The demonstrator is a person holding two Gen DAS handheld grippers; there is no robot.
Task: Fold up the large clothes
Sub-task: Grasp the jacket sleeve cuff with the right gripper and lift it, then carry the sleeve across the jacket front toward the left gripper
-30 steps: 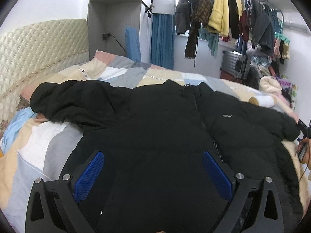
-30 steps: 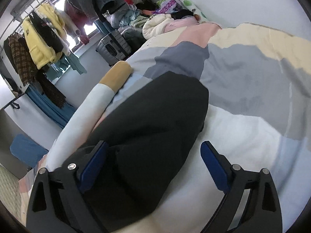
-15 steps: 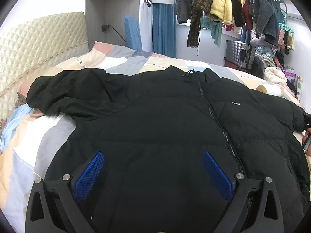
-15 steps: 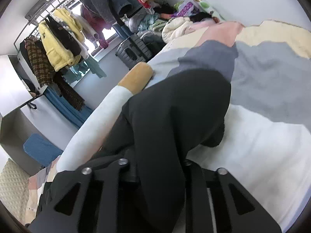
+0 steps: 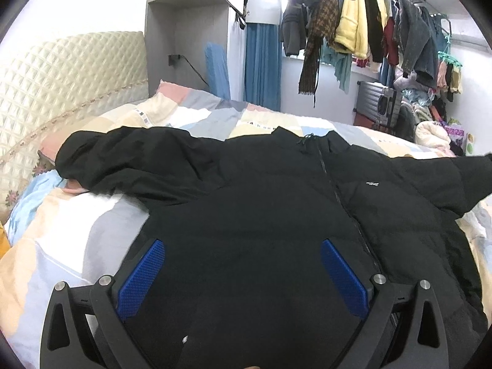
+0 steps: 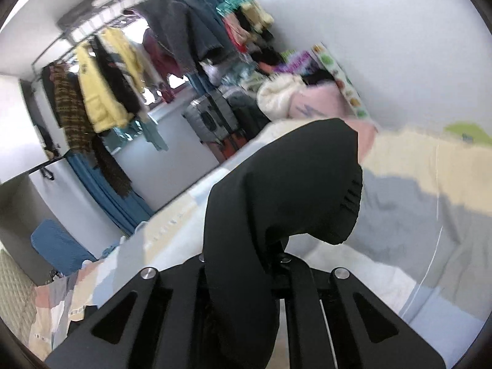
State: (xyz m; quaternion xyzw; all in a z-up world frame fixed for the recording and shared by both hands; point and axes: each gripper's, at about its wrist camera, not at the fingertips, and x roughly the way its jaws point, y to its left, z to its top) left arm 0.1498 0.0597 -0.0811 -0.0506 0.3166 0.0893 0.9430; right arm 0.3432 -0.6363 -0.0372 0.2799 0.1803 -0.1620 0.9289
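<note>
Bedroom: patchwork quilt (image 5: 92, 233) over bed, quilted cream headboard (image 5: 61, 70) at left, loaded clothes rail (image 5: 369, 30) and grey suitcase (image 5: 379, 104) by far wall. Black puffer jacket (image 5: 261, 215) spread front-up across quilt, zip closed, collar toward far side, one sleeve lying out toward headboard. Small white chest logo (image 5: 372, 183) on jacket, too small to read; printed marks on quilt patches also illegible. Left gripper (image 5: 243, 264) above jacket's lower body, blue pads (image 5: 141, 273) spread wide, nothing pinched. Right gripper (image 6: 246, 264) clamped tight on jacket's other sleeve (image 6: 292, 190), cuff end folded over and hanging past fingers, fabric hiding the pads. Versus a second ago: right jaws then wide with sleeve flat on quilt between them, since closed onto it; sleeve now raised off bed, visible in left view as lifted black wedge at right edge (image 5: 467, 178). Right view now blurred, tilted higher toward the rail and wall. Left view further back, more of jacket in frame, pads spread as before.
</note>
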